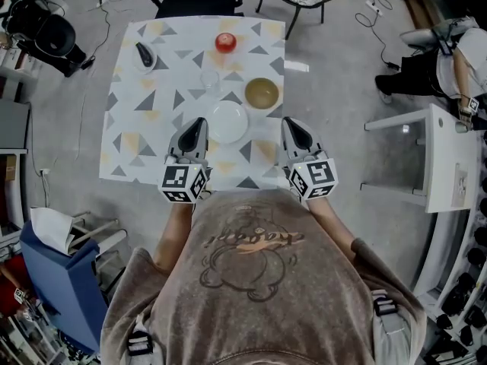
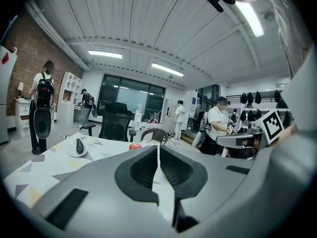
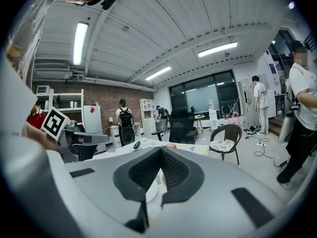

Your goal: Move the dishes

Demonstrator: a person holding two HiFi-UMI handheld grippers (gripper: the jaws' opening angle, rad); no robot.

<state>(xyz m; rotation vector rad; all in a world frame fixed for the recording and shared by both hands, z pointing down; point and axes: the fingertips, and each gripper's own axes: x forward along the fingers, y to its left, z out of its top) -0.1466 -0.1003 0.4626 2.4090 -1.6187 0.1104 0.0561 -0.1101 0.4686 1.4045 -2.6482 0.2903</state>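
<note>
Both grippers are hovering low over the near edge of the table (image 1: 122, 147). No dish is being carried yet. Landmark: the white plate (image 1: 228, 122), lying flat and empty on the patterned cloth.

- Left gripper (image 1: 198, 123): pointing in just left of the plate, tips near its rim; I cannot tell if they are touching. The jaws are pressing together with nothing between them.
- Right gripper (image 1: 290, 123): sitting right of the plate, clear of it. Its jaws are also meeting at the tips, empty.
- Bowl (image 1: 262, 93): resting just beyond the plate, to its right.
- Glass (image 1: 210, 80): standing beyond the plate, slightly left.
- Red fruit (image 1: 225, 42): lying well beyond the plate.
- Saucer (image 1: 144, 56) with a dark object on it: sitting far beyond the plate, to the left.

Judgement: the grippers are flanking the plate and pointing nearly level, which suits a flat dish where only the rim is offering a hold. The plate is looking like the first pick. Either gripper is needing to open before it can take the rim. The bowl crowding the far right side is leaving the near and left rim as the easier approach.
</note>
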